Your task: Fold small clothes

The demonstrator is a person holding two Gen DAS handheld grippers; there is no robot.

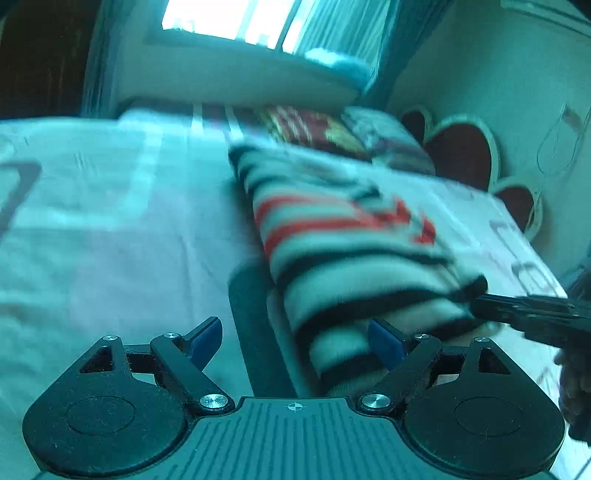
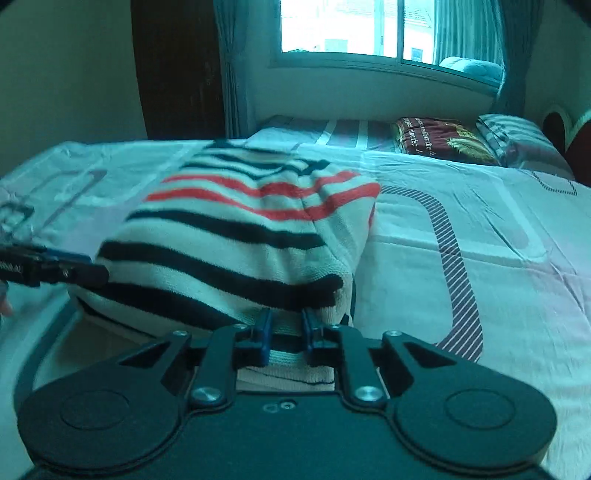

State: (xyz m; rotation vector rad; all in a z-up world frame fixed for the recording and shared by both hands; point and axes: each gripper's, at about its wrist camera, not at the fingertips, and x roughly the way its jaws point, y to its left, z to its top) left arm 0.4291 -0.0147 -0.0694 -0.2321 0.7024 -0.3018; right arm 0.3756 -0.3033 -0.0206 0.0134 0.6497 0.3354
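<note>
The striped garment (image 2: 236, 236), near the bed's (image 2: 480, 229) front edge, is being pinched by the right gripper (image 2: 286, 332) for folding, while the left gripper (image 1: 295, 339) is being held spread, empty.

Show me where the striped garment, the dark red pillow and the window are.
striped garment (image 2: 236, 236), right wrist view, on a black stripe mid-cloth.
dark red pillow (image 2: 439, 138), right wrist view, on its printed top face.
window (image 2: 332, 26), right wrist view, on the bright left pane.

left hand-held gripper (image 1: 295, 343) — jaws spread wide | right hand-held gripper (image 2: 286, 341) — jaws pinched, level
</note>
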